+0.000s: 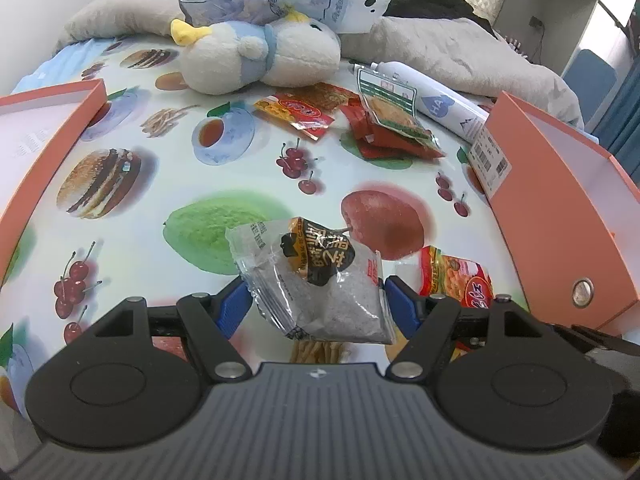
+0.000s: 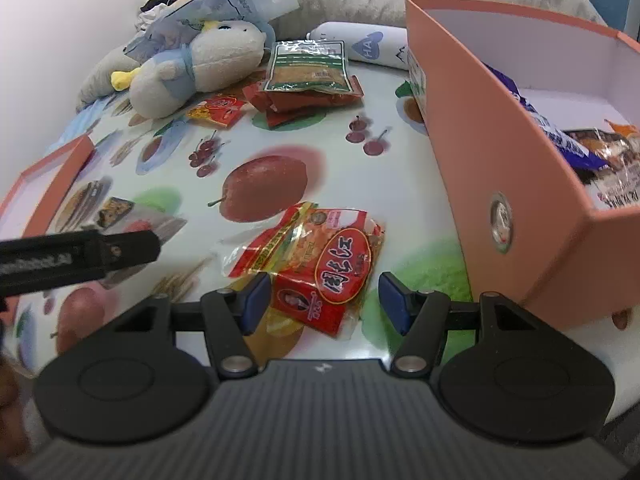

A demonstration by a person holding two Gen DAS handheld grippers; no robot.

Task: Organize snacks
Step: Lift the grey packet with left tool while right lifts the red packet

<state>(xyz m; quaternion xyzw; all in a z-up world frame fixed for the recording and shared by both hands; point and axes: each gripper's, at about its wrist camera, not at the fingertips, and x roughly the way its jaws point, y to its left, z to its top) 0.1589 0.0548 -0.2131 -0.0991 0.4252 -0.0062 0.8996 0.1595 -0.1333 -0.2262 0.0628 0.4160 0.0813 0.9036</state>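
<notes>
My left gripper [image 1: 316,300] is shut on a clear grey snack packet [image 1: 320,280] with a black and orange label, held above the fruit-print cloth. My right gripper [image 2: 322,300] is open, its blue pads either side of a red and yellow snack packet [image 2: 316,260] that lies flat on the cloth; that packet also shows in the left wrist view [image 1: 456,276]. An orange box [image 2: 500,152] on the right holds several snack packs [image 2: 592,152]. Further back lie a green-striped packet [image 2: 308,66] on red packets [image 2: 304,102] and a small red packet [image 2: 218,110].
An orange box lid [image 1: 44,140] lies at the left. A plush duck [image 1: 256,56], a white tube [image 1: 436,100], a pale blue bag [image 1: 296,0] and grey bedding [image 1: 460,52] crowd the far side. The left gripper's black body [image 2: 76,260] reaches in at the left of the right wrist view.
</notes>
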